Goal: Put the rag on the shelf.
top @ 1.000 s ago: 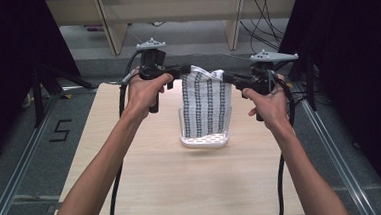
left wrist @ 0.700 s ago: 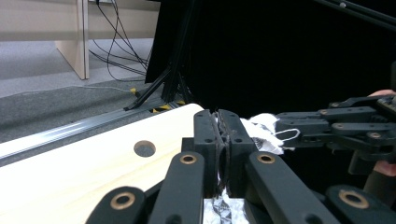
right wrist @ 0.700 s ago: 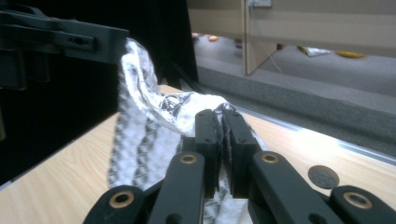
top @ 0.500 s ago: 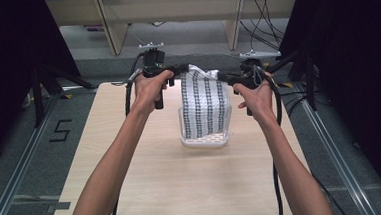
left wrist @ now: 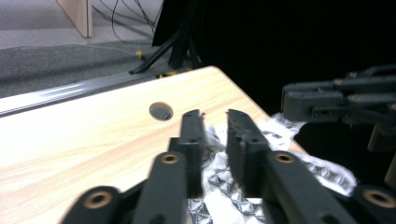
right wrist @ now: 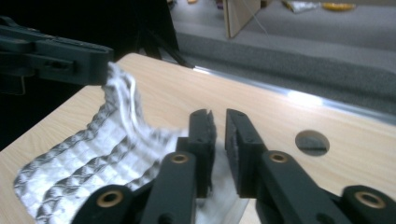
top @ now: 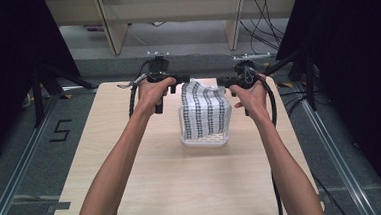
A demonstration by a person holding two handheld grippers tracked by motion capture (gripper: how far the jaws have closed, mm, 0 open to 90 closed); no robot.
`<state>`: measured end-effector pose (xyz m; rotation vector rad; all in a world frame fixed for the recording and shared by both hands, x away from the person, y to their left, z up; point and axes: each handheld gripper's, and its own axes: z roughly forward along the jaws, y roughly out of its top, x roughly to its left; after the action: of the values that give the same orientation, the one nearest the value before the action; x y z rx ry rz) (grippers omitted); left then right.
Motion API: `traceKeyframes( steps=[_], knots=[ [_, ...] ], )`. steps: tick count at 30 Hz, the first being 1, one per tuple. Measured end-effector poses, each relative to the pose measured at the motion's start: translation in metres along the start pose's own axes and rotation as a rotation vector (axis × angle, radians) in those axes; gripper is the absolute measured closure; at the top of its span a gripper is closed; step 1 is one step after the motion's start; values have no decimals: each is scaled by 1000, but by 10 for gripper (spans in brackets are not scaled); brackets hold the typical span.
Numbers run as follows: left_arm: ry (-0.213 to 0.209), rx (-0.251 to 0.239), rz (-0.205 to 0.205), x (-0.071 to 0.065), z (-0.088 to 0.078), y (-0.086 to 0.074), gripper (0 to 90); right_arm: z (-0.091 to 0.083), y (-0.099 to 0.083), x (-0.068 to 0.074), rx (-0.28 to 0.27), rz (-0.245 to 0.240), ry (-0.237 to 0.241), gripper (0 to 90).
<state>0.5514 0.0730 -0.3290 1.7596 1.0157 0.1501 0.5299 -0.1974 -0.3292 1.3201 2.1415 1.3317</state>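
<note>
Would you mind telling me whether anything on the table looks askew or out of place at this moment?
The patterned cloth is not fully inside the clear container: it drapes over it and stands above the rim, its top edge sagging unevenly between the left gripper and right gripper. Nothing looks spilled or damaged.

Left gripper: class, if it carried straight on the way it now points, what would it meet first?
Probably the right gripper, which faces the left gripper across the patterned cloth. Depth is unclear, so it might pass just beside it.

The cloth (top: 206,111) is white with dark checked stripes. The table (top: 131,156) is light wood. Both grippers (top: 174,83) (top: 233,83) are black.
</note>
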Motion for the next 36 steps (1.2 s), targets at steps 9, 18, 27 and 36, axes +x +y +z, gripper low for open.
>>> traceKeyframes(
  steps=[9, 18, 27, 36],
  knots=[
    [39, 110, 19, -1, -2, -4, 324, -3, 0, 7, 4, -11, 8, 687],
    [40, 103, 41, -6, -21, -7, 269, -14, 1, 11, 2, -52, 15, 614],
    [37, 110, 74, -12, -36, -14, 252, -27, -9, 7, -3, -66, 28, 537],
    [32, 104, 140, -26, -50, -26, 238, -37, -19, 1, 4, -68, 11, 512]
  ],
)
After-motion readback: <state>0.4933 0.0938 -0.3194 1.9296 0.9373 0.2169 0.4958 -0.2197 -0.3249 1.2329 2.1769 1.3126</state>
